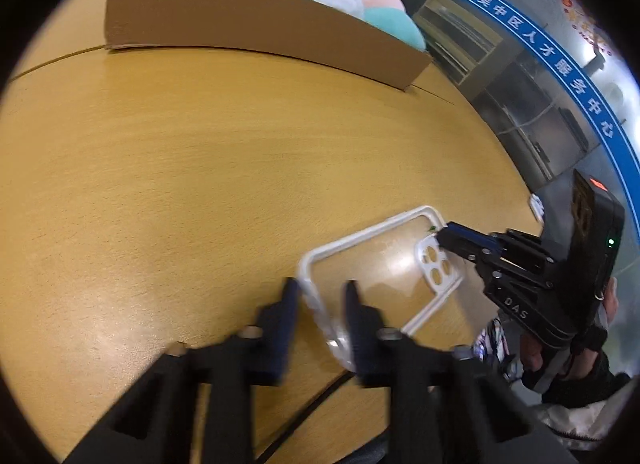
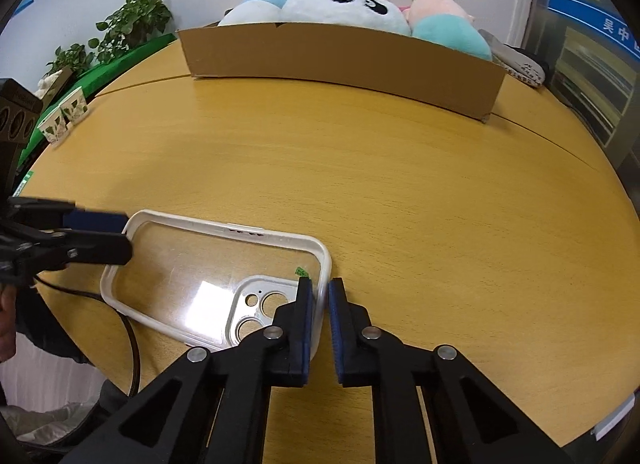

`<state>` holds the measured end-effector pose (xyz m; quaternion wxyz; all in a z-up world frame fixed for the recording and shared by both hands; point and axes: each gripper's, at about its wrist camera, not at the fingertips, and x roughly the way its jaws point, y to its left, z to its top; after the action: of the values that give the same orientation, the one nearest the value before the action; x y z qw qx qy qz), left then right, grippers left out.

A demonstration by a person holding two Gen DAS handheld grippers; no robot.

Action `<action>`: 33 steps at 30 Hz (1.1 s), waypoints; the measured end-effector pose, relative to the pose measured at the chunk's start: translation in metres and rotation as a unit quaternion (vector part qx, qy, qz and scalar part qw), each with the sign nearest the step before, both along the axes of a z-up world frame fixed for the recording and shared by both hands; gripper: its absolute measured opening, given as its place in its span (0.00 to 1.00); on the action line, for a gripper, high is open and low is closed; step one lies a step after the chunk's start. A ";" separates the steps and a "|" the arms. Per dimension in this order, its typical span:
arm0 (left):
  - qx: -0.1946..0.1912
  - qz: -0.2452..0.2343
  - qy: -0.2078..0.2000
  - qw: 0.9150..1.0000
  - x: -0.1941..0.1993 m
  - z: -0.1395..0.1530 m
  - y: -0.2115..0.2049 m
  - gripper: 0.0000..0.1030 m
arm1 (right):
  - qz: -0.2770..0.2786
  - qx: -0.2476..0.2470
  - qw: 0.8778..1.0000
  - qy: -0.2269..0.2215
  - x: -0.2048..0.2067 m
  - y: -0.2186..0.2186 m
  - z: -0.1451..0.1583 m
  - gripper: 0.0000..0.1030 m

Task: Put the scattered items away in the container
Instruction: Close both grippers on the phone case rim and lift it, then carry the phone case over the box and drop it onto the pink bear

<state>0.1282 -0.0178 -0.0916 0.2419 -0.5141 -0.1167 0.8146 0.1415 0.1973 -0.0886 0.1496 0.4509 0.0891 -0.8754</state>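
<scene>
Item one: a clear phone case [image 2: 208, 284] with a white rim, lying flat on the near part of our wooden desk [image 2: 400, 192], camera cut-outs at its right end.

Item two: our right gripper [image 2: 320, 300], fingers [image 2: 305, 304] astride the case's right rim, one inside and one outside, a narrow gap left between them; we cannot tell whether they press the rim.

Item three: our left gripper [image 1: 320, 296], fingers [image 1: 290, 304] spread either side of the case's left rim [image 1: 310, 288], not clenched on it.

Item four: a cardboard box [image 2: 340, 52] at the far edge of the desk, well apart from the case, with plush toys [image 2: 348, 4] showing above its wall.

Item five: two paper cups [image 2: 66, 116] at the far left edge.
</scene>
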 end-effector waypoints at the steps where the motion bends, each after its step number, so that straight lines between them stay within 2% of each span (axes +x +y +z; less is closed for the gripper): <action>1: 0.005 0.005 -0.002 1.000 -0.001 0.000 0.000 0.13 | -0.008 0.000 1.000 0.001 -0.002 0.001 0.001 0.08; 6: 0.008 0.025 -0.002 1.000 -0.008 0.001 0.001 0.12 | -0.023 -0.005 1.000 0.000 -0.004 0.005 0.002 0.08; 11: 0.003 0.028 0.002 1.000 -0.023 0.009 0.001 0.12 | -0.037 -0.017 0.999 0.020 -0.009 0.004 0.015 0.06; 14: 0.006 0.031 0.028 0.999 -0.038 0.034 -0.001 0.12 | -0.044 -0.024 0.998 0.038 -0.023 0.003 0.032 0.06; 18: 0.000 0.032 0.090 0.995 -0.071 0.089 -0.003 0.12 | -0.047 -0.033 0.996 0.076 -0.052 -0.003 0.062 0.06; 23: -0.022 0.026 0.164 0.986 -0.130 0.153 -0.005 0.12 | -0.045 -0.049 0.989 0.130 -0.114 -0.010 0.114 0.06; 27: -0.029 0.029 0.202 0.978 -0.205 0.194 -0.006 0.12 | -0.043 -0.055 0.982 0.174 -0.185 -0.010 0.162 0.06; 29: -0.038 0.028 0.210 0.977 -0.247 0.208 -0.007 0.12 | -0.045 -0.052 0.981 0.182 -0.222 -0.010 0.178 0.06; 33: -0.041 0.026 0.191 0.980 -0.334 0.212 -0.002 0.12 | -0.056 -0.041 0.982 0.178 -0.310 -0.016 0.200 0.06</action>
<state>-0.2061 -0.0195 0.1200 0.2174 -0.3551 -0.0475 0.9079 -0.1686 0.1815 0.1111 0.1007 0.2857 0.0531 -0.9516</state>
